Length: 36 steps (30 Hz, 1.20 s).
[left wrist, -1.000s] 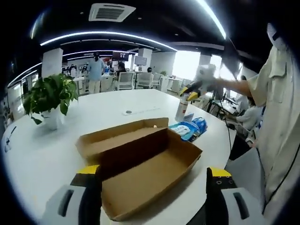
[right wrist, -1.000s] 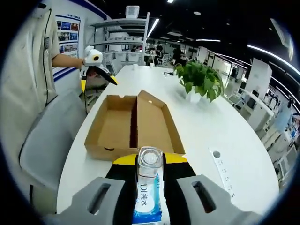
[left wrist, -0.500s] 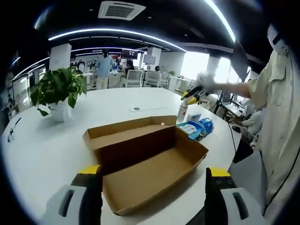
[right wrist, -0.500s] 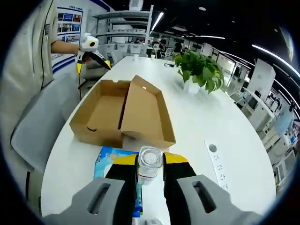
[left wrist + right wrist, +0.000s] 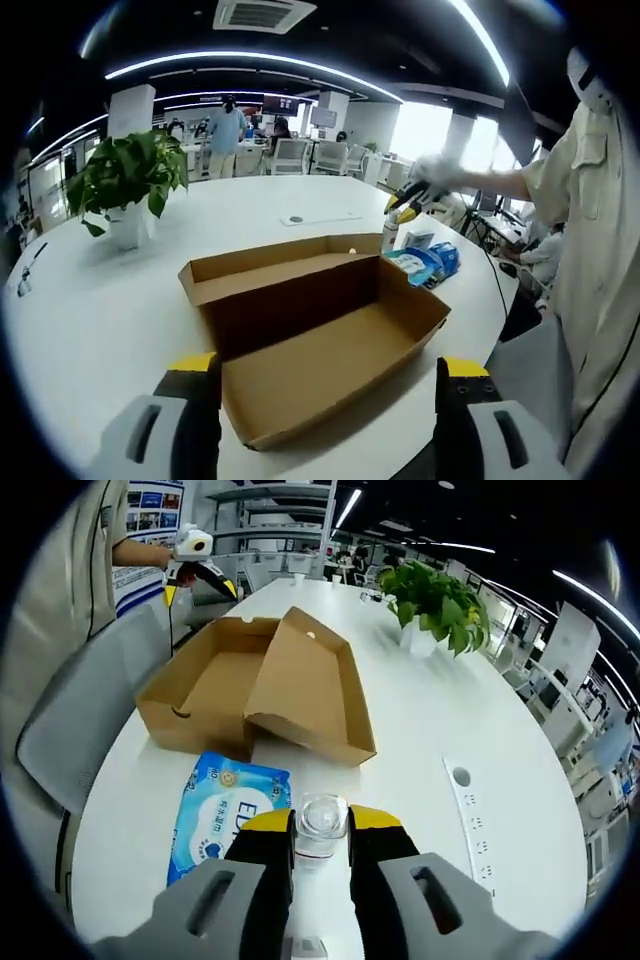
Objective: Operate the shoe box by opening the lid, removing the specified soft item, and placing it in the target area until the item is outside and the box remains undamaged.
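— How is the shoe box (image 5: 315, 345) placed?

— It is seen open on the white table (image 5: 90, 320), its cardboard lid (image 5: 305, 685) folded back and its inside bare in the left gripper view. In the right gripper view the lid is raised at a slant beside the tray.

— And the soft item?

— A blue wet-wipes pack (image 5: 225, 810) is laid flat on the table just outside the box's short end, near the right gripper (image 5: 320, 845).

— What is held by that gripper?

— A clear plastic bottle (image 5: 320, 825) is clamped upright between its yellow-tipped jaws, which are drawn in against its sides. In the left gripper view the same gripper (image 5: 408, 197) is seen far off beyond the box, above the pack (image 5: 425, 262); whether the bottle's base is touching the table is hard to judge.

— And the left gripper (image 5: 327, 400)?

— Its jaws are spread wide with nothing between them, set before the near end of the box. A potted plant (image 5: 125, 190) is stood well apart on the table.
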Each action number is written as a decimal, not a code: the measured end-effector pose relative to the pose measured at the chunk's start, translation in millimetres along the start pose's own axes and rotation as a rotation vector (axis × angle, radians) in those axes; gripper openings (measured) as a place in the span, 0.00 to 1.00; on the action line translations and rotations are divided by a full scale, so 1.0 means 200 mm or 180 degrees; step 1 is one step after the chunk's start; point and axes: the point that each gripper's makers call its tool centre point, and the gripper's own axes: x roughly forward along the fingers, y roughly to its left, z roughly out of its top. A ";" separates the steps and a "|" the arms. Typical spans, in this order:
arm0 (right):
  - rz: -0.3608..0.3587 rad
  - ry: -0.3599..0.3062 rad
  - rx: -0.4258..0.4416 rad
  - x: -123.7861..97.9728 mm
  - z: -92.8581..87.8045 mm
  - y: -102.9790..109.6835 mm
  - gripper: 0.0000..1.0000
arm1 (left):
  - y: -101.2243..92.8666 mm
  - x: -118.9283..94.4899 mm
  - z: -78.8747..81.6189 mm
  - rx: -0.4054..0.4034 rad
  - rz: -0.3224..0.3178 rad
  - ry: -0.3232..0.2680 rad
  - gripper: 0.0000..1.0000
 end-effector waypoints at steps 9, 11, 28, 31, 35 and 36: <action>0.0045 0.0086 -0.0038 0.01 -0.05 0.02 0.18 | 0.00 0.01 -0.02 0.0006 0.0010 0.0056 0.88; 0.0064 0.0082 -0.0101 0.01 -0.05 0.02 0.18 | -0.01 0.01 -0.03 0.0010 0.0006 0.0081 0.88; 0.0054 0.0186 -0.0138 -0.03 -0.10 0.01 0.20 | 0.00 0.02 -0.05 0.0047 0.0047 0.0169 0.85; 0.0054 0.0185 -0.0153 -0.04 -0.09 0.01 0.20 | 0.00 0.02 -0.06 0.0050 0.0067 0.0189 0.85; 0.0057 0.0208 -0.0153 -0.04 -0.09 0.02 0.24 | 0.01 0.01 -0.06 0.0062 0.0094 0.0209 0.84; 0.0056 0.0214 -0.0151 -0.04 -0.09 0.02 0.25 | 0.02 0.01 -0.06 0.0061 0.0119 0.0210 0.83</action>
